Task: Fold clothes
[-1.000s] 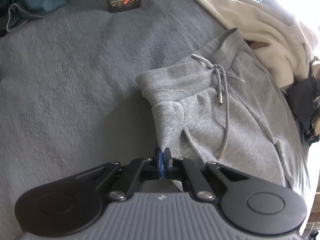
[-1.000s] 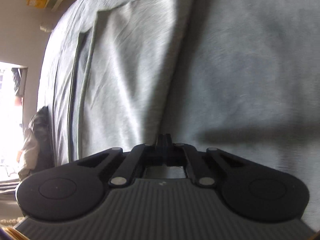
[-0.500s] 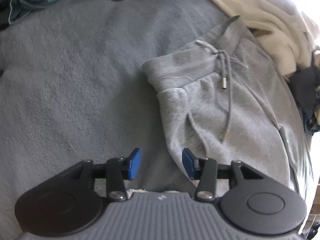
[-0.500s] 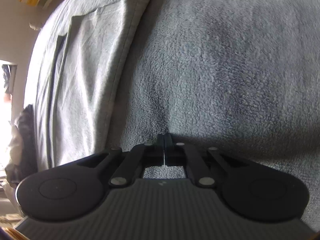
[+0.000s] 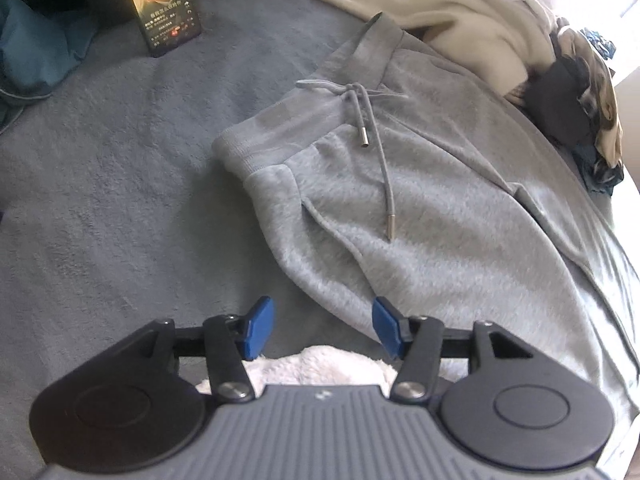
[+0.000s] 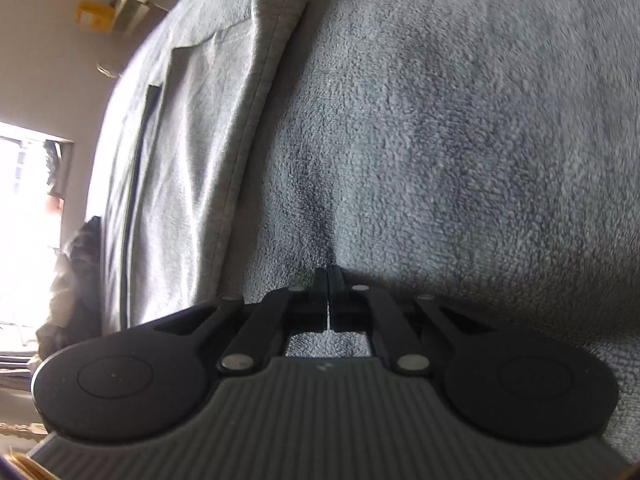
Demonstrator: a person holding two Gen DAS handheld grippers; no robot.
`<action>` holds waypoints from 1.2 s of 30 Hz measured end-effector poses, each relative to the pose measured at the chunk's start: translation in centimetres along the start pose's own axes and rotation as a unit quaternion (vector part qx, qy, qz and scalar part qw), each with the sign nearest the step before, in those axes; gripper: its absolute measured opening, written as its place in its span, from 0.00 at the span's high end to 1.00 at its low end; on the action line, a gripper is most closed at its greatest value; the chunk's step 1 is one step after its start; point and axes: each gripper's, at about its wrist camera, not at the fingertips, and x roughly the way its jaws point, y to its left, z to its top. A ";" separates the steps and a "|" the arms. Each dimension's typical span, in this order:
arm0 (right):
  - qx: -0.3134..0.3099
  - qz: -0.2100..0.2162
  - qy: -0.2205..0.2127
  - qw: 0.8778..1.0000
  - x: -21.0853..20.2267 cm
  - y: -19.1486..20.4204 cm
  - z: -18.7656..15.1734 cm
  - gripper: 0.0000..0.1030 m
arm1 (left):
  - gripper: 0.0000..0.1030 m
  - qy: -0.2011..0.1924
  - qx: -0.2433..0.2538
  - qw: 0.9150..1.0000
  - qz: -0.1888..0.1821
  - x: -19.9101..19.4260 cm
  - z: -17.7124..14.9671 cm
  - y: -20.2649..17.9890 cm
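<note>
I'm holding my left gripper (image 5: 318, 330) wide beside the sweatpants (image 5: 420, 216), waistband pointing away, legs running rightward; my right gripper (image 6: 328, 280) is pinching blanket (image 6: 460, 140).

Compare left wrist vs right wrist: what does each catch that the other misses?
Left wrist only: the sweatpants' waistband with its drawstring, a lit phone propped upright, a cream garment, a dark clothes pile, and the left gripper, its blue fingers open with nothing between them.

Right wrist only: the hemmed leg end of the sweatpants, a wall with a yellow box, and the right gripper shut on the blanket.

Both: the grey sweatpants lying flat on the grey fleece blanket.
</note>
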 end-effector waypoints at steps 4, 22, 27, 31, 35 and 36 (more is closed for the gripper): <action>-0.023 0.005 -0.018 1.000 0.2 0.3 -0.5 1.00 | 0.45 0.004 -0.012 1.000 0.023 0.1 -0.1 0.6; -0.325 -0.019 -0.043 0.945 -1.3 10.8 -2.6 0.97 | 0.41 0.033 0.012 0.998 0.044 1.4 -0.2 -0.2; -0.441 0.031 -0.015 0.897 -0.4 15.9 -6.4 0.97 | 0.41 0.040 0.044 0.996 0.060 2.6 0.5 -1.8; -0.542 0.045 0.016 0.839 1.2 20.3 -11.0 0.97 | 0.41 0.072 0.092 0.991 0.072 4.3 1.1 -4.1; -0.583 0.043 0.039 0.811 4.1 21.8 -11.6 0.97 | 0.41 0.122 0.162 0.975 0.089 7.0 1.7 -6.8; -0.592 0.042 0.045 0.803 4.8 22.1 -11.8 0.97 | 0.41 0.132 0.176 0.970 0.098 7.8 1.9 -7.4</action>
